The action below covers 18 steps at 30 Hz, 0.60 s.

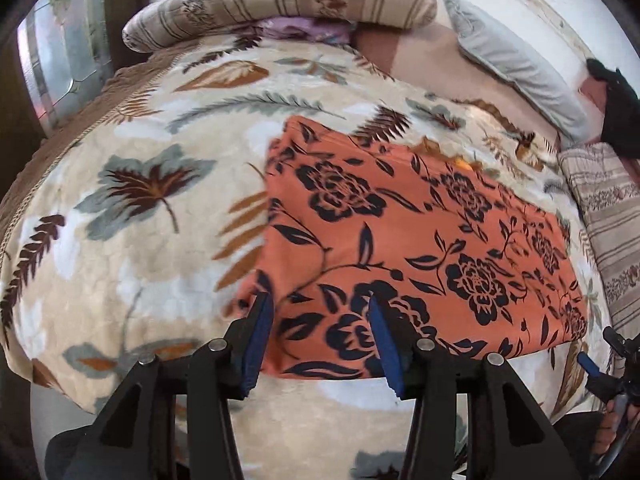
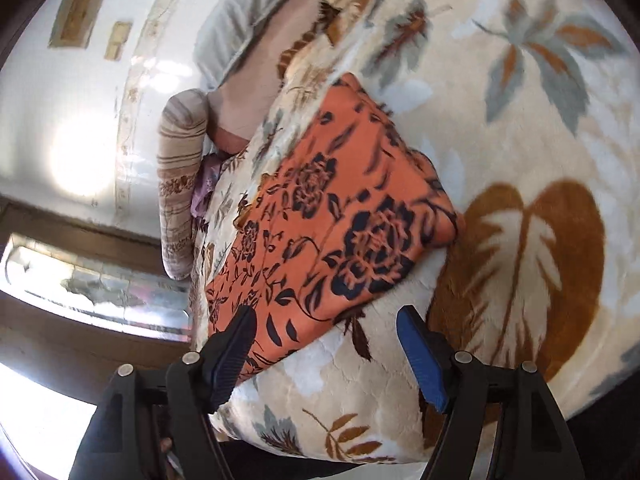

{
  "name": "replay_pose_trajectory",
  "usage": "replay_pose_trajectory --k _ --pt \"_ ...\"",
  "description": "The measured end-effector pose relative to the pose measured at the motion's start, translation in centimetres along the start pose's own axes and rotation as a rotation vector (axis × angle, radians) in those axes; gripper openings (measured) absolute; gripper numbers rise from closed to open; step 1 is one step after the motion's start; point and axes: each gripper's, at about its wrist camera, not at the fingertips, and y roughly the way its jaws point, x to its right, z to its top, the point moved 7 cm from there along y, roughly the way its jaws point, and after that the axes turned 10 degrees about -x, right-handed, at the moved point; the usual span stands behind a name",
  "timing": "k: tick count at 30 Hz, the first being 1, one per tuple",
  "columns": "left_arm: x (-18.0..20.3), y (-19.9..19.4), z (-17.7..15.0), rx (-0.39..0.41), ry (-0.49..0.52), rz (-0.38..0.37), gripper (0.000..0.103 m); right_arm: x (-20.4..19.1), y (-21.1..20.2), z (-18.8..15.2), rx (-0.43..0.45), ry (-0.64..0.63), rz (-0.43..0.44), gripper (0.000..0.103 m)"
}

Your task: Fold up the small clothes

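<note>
An orange cloth with black flowers [image 1: 420, 240] lies flat in a folded rectangle on a cream blanket with leaf prints [image 1: 132, 240]. My left gripper [image 1: 319, 302] hovers over the cloth's near left corner, its blue pads apart and nothing pinched between them. In the right wrist view the same cloth [image 2: 340, 220] runs away from the camera. My right gripper [image 2: 326, 322] is open just above its near end, the left finger over the cloth and the right one over the blanket [image 2: 520, 140]. The right gripper [image 1: 600, 368] also shows at the left view's right edge, in a person's hand.
A rolled striped quilt [image 1: 280, 0] lies along the far side of the bed, with a grey pillow [image 1: 516, 64] by the white wall. A striped cushion [image 1: 612, 220] sits right of the cloth. The blanket's edge drops off at the left, beside a mirrored panel [image 1: 60, 60].
</note>
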Motion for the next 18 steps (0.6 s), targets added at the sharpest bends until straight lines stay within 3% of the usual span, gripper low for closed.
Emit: replay_pose_trajectory --k 13,18 --pt "7.7 1.1 0.8 -0.014 0.091 -0.016 0.05 1.6 2.7 3.9 0.068 0.128 0.014 0.076" --pt "10.9 2.9 0.9 -0.002 0.143 0.034 0.063 1.4 3.0 4.0 0.085 0.087 0.013 0.076"
